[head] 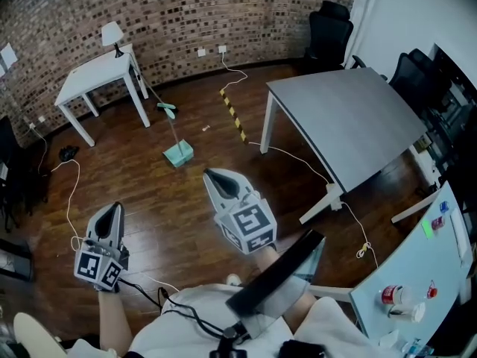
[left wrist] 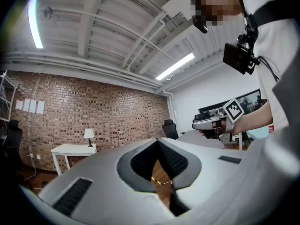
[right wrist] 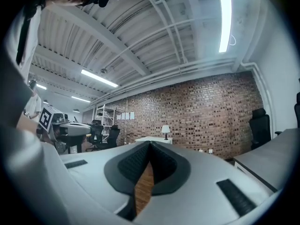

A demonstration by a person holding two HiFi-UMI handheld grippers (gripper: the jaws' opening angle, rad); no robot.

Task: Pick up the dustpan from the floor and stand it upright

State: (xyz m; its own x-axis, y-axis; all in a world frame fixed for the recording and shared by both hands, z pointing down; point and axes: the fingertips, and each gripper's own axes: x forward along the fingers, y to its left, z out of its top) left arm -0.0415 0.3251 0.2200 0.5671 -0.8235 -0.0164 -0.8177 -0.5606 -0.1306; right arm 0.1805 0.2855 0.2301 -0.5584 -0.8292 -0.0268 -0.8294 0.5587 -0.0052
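A teal dustpan rests on the wooden floor in the head view. Its thin handle runs up toward a teal grip near the white table. Both grippers are held level, well short of it and apart from it. My left gripper is low at the left with its jaws together and nothing between them. My right gripper is nearer the dustpan, jaws also together and empty. In the left gripper view the pointed jaws meet at the tip; in the right gripper view they do the same. Neither gripper view shows the dustpan.
A white table with a lamp stands at the back left. A large grey table fills the right. Yellow-black tape and white cables lie on the floor. Black chairs stand at the back; a pale desk with bottles is near right.
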